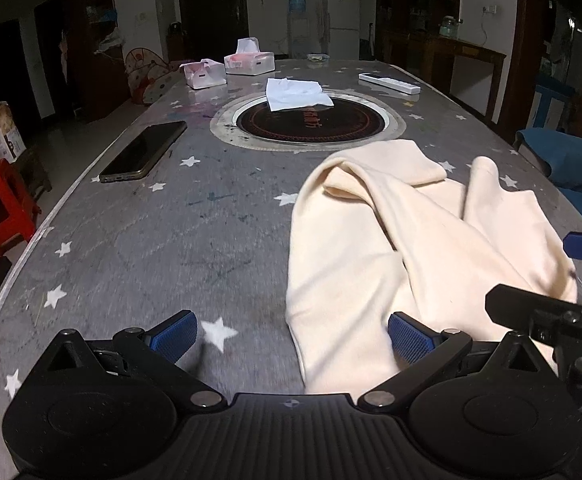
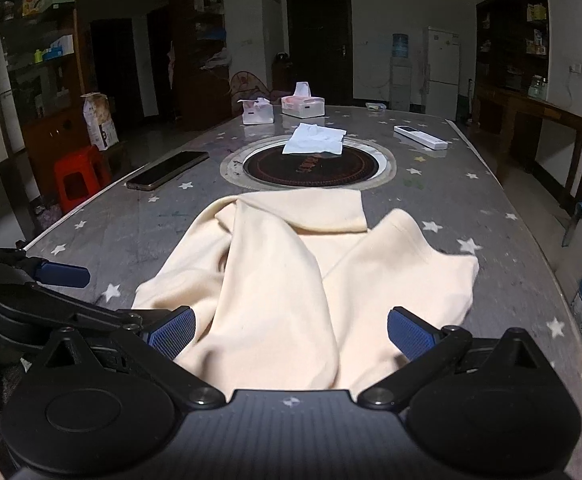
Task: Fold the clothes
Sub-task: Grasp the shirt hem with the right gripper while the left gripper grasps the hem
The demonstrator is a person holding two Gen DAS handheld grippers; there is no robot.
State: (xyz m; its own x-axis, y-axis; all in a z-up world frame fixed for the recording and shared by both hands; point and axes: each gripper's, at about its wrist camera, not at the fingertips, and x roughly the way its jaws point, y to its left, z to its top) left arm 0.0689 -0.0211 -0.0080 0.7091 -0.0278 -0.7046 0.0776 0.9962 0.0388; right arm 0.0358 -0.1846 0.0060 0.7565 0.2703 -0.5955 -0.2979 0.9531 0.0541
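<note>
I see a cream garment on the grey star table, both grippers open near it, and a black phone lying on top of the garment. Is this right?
One detail is wrong. The phone is not on the garment; it lies apart on the bare table, to the garment's far left, as the right wrist view shows. The left gripper and right gripper are indeed open.

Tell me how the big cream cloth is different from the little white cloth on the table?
The rumpled cream-coloured garment is far larger than the small white folded cloth. The cream garment lies bunched in loose folds, while the white cloth sits fairly flat. The cream garment is near both claws; the white cloth rests farther back, on the dark round plate. Both lie on the grey star-patterned table.
</note>
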